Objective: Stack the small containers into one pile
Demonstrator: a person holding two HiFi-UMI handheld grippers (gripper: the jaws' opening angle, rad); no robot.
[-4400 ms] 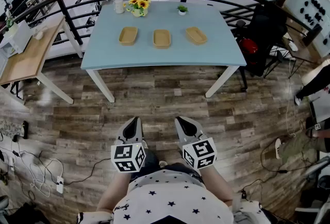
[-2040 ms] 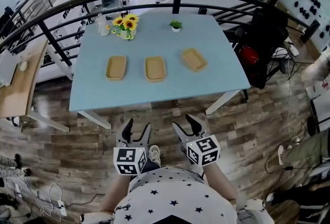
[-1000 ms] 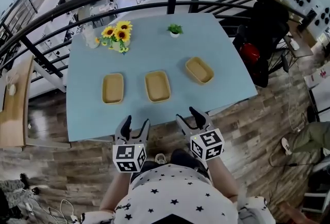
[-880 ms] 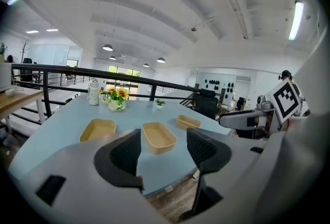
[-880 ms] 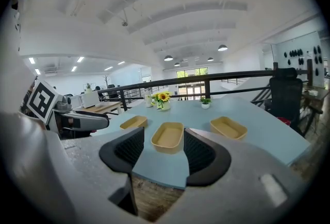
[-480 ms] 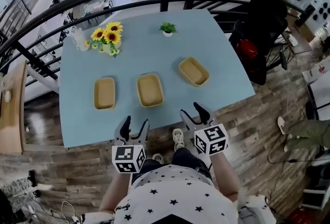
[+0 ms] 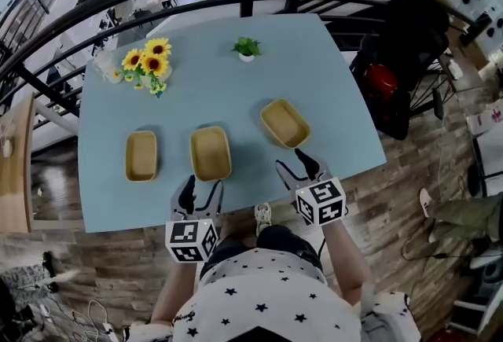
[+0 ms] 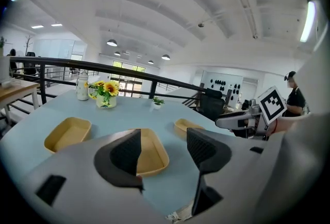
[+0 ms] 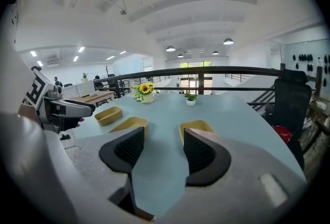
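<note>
Hovering over the bench's [image 7: 330, 73] near edge, the left gripper [image 7: 198, 191] and right gripper [image 7: 296, 167], each bearing black-and-white square markers [image 7: 189, 242], hold their fingers apart with nothing between. Just beyond sit the left container [image 7: 141, 155], middle container [image 7: 211, 152] and right container [image 7: 284, 123], separate in a row. Bare bench runs on to sunflowers [image 7: 146, 64] and a small plant [image 7: 247, 48] near the far edge.

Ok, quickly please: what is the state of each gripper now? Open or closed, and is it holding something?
Left gripper: open, jaws apart, holding nothing.
Right gripper: open, jaws apart, holding nothing.
</note>
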